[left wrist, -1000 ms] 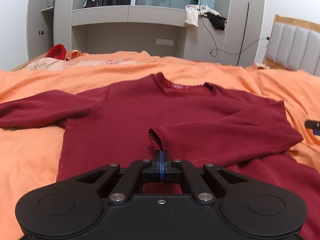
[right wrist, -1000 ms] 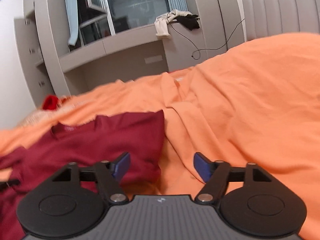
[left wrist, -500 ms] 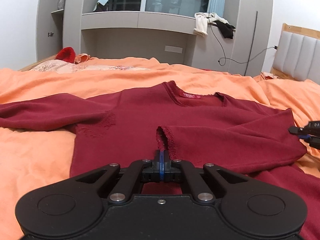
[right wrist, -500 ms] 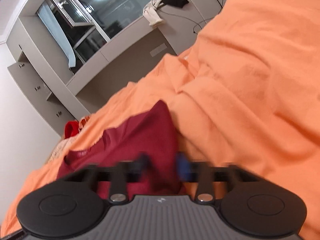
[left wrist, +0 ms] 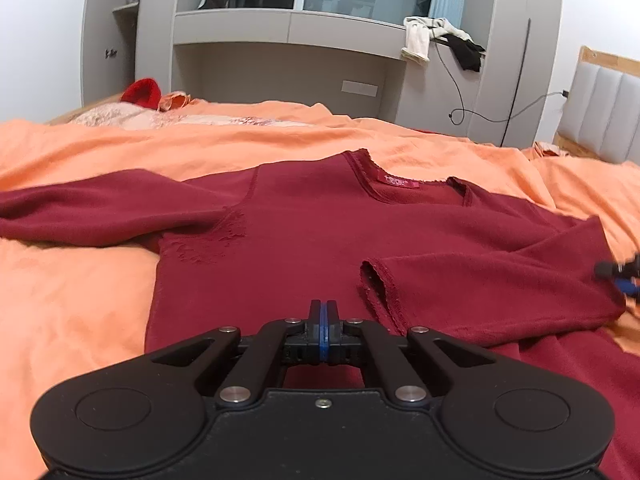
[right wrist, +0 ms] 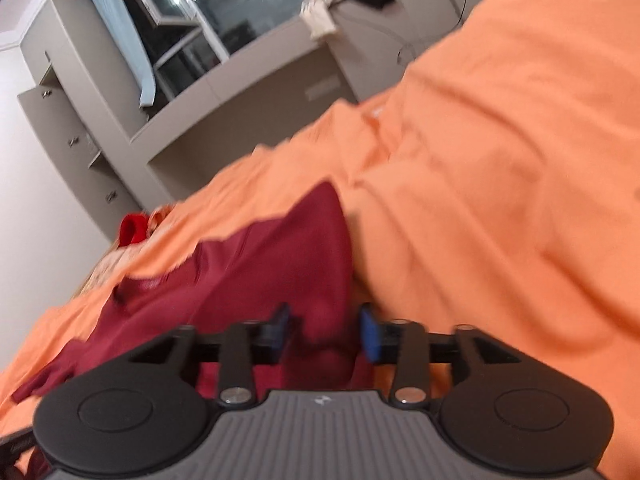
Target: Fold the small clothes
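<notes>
L claw (left wrist: 323,322) sits w/ its blue pads pressed together, nothing between, low over the dark red knit top (left wrist: 304,240), just beside the frayed cuff (left wrist: 378,292) of the sleeve folded across its front. R claw (right wrist: 324,328) has just been opening; its pads stand apart astride a bunched fold of the top's edge, not pinching it. Top lies flat, soft, long-sleeved, on the rumpled orange bed sheet (left wrist: 72,320). Farther back: grey shelf unit (left wrist: 288,36) w/ pale and black clothes (left wrist: 440,38) draped on its ledge.
</notes>
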`<state>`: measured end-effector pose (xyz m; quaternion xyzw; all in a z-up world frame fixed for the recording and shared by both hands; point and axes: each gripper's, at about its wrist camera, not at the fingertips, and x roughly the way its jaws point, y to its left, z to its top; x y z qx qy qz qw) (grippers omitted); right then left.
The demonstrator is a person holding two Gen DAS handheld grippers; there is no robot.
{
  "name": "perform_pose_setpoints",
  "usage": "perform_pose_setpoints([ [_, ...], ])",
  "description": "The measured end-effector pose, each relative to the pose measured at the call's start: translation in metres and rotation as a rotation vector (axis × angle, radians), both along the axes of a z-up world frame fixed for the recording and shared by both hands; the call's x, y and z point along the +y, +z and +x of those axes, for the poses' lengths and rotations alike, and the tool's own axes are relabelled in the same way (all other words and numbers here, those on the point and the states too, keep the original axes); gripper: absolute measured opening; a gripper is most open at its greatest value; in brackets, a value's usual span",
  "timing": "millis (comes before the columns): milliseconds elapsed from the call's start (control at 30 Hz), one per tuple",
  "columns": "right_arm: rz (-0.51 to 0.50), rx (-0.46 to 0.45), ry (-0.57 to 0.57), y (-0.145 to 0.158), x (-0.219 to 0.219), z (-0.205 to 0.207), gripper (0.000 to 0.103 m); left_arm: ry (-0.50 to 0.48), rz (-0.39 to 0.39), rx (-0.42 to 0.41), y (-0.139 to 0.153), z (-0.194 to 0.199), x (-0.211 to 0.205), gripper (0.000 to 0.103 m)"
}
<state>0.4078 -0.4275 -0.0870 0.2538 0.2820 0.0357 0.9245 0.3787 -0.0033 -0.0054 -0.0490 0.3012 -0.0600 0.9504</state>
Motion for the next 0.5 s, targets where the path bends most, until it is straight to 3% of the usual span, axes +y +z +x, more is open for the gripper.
perform_pose_setpoints([
  [67,-0.051,0.015,0.052,0.001,0.007,-0.007,0.063,0.014,-0.027,0.007,0.001,0.0,0.006,0.004],
  [133,-0.134,0.021,0.081,0.001,0.016,-0.015,0.063,0.022,-0.038,0.008,0.002,0.001,0.009,0.005],
  [233,-0.141,0.075,0.101,-0.004,0.02,-0.016,0.051,0.03,-0.035,-0.001,0.004,-0.001,0.01,0.009],
  [267,-0.126,0.083,0.099,-0.006,0.016,-0.018,0.043,0.031,-0.032,-0.007,0.005,-0.001,0.011,0.011],
  [300,-0.118,0.085,0.095,-0.005,0.015,-0.019,0.027,0.034,-0.03,-0.014,0.006,-0.003,0.011,0.014],
  [333,-0.111,0.078,0.09,-0.003,0.014,-0.021,0.02,0.039,-0.03,-0.022,0.008,-0.004,0.013,0.014],
  [500,-0.08,0.067,0.091,0.001,0.013,-0.027,0.019,0.084,-0.057,-0.043,0.017,-0.006,0.032,0.034],
])
